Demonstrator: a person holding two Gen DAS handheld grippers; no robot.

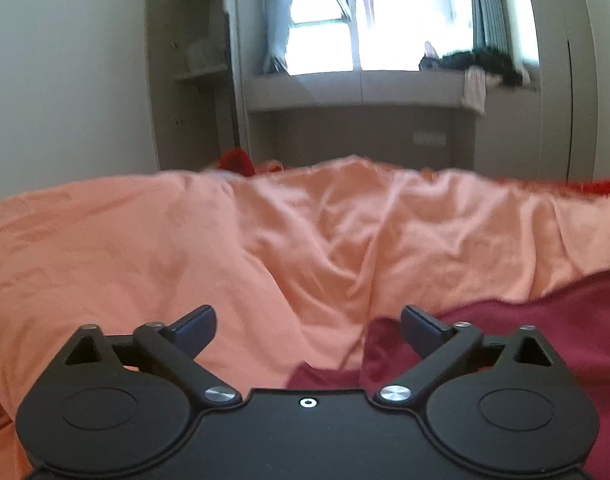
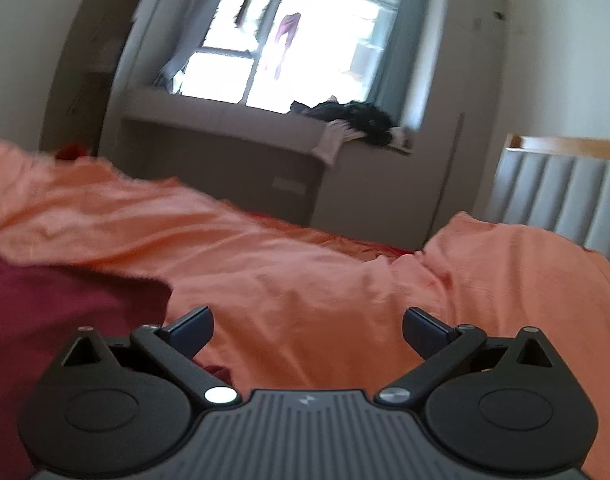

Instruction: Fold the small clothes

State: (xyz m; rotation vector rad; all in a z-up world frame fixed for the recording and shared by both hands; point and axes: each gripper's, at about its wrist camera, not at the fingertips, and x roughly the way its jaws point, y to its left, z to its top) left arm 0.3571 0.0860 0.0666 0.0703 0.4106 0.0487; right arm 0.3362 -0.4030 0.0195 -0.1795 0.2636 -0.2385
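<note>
Over the bed, both tools are held just above the bedding, tilted slightly down. Left tool (image 1: 308,326) is spread wide, nothing gripped; right tool (image 2: 307,327) likewise released and empty. Dark maroon soft-cloth garment (image 1: 537,320) is laid flat on the rumpled salmon-orange quilt (image 1: 185,248), between the two tools, presumably so it can be squared up. Fold state cannot be judged; most of it is out of frame.

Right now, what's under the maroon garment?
The maroon garment lies on the orange bedspread, which shows all around its edge. Whatever sits directly beneath the cloth is covered, so I can't tell.
</note>
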